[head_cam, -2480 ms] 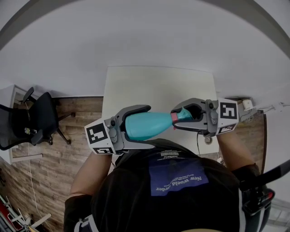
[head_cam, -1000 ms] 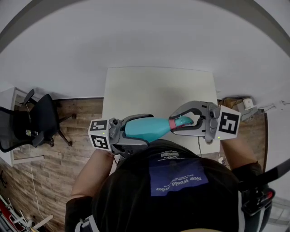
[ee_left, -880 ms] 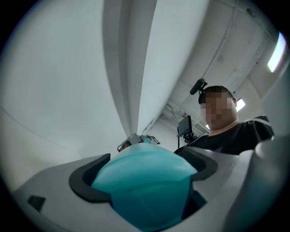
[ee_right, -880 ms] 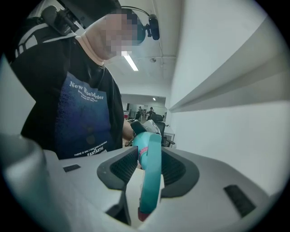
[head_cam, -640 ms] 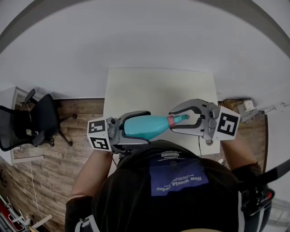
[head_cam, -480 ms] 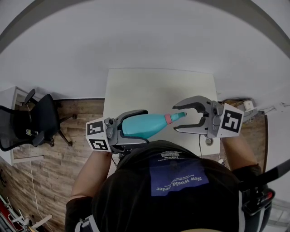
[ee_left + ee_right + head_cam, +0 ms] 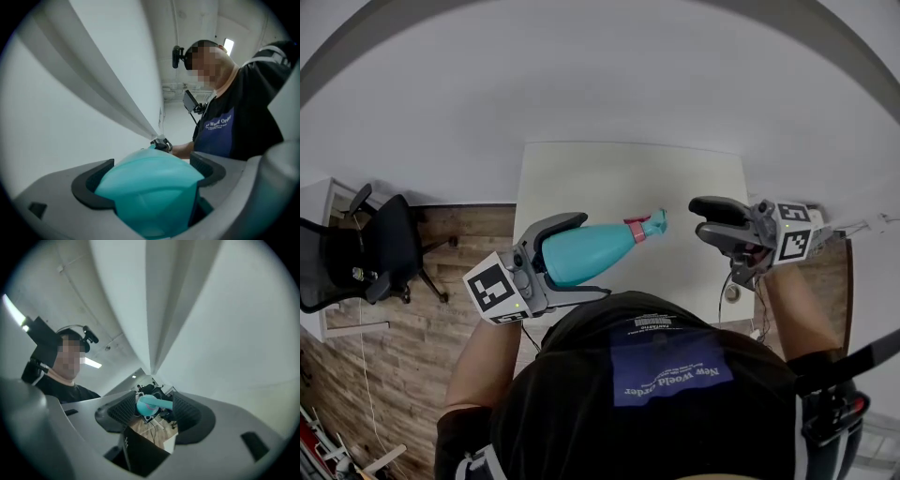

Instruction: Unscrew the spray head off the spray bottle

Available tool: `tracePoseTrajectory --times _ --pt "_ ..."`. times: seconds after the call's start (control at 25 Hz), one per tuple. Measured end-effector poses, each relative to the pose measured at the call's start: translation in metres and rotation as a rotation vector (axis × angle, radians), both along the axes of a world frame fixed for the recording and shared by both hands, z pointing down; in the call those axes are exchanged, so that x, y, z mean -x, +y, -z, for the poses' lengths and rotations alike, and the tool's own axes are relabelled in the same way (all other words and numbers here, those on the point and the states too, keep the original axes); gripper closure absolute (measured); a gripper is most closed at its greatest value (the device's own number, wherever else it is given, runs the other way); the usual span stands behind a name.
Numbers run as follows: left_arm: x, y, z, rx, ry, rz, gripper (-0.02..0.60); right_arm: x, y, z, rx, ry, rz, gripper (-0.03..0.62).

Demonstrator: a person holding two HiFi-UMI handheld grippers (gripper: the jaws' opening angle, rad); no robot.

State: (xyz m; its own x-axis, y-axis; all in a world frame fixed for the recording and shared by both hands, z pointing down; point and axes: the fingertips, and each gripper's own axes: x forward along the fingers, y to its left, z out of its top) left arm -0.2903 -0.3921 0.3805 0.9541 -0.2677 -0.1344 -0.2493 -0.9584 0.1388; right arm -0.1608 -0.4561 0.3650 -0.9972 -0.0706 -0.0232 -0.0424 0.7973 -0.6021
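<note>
Resetting for next twist of spray head [image 7: 645, 227]
Pinching bottle [image 7: 577, 255] with left gripper [image 7: 591, 254], just opening right gripper [image 7: 701, 218] empty, aiming for square re-grip.

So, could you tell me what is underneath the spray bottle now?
The spray bottle, clamped in the left gripper, hangs over the white table, near its front edge. The patch straight below is covered by the bottle, so nothing there can be checked.

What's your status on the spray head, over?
Left tongs shut on the spray bottle body. Right tongs have just been opening, nothing between them, clear of the spray head. Head still on the bottle; path clear.
</note>
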Motion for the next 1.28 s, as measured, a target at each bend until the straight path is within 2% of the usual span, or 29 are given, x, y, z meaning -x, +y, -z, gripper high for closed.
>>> tracePoseTrajectory --times 0.28,0.52,0.72,0.84,0.92,1.08,1.28 --pt "-0.002 0.007 -0.001 -0.143 -0.131 0.032 0.066 0.006 0.003 -0.039 0.392 -0.086 0.055 0.321" --pt "-0.006 0.014 0.0 -0.319 -0.253 -0.01 0.066 0.041 0.016 -0.028 0.589 -0.159 0.163 0.31" --pt "-0.015 0.018 0.004 -0.417 -0.298 -0.02 0.066 0.059 0.025 -0.031 0.643 -0.119 0.237 0.31" --pt "-0.026 0.024 0.003 -0.44 -0.305 -0.023 0.066 0.06 0.031 -0.034 0.657 -0.087 0.259 0.31" --pt "-0.022 0.024 0.003 -0.444 -0.29 -0.021 0.066 0.07 0.03 -0.034 0.663 -0.066 0.266 0.312" --pt "-0.014 0.02 0.0 -0.475 -0.324 -0.022 0.066 0.089 0.028 -0.036 0.652 -0.017 0.287 0.313" --pt "-0.027 0.028 -0.005 -0.493 -0.356 -0.022 0.066 0.075 0.034 -0.047 0.604 0.026 0.262 0.439"
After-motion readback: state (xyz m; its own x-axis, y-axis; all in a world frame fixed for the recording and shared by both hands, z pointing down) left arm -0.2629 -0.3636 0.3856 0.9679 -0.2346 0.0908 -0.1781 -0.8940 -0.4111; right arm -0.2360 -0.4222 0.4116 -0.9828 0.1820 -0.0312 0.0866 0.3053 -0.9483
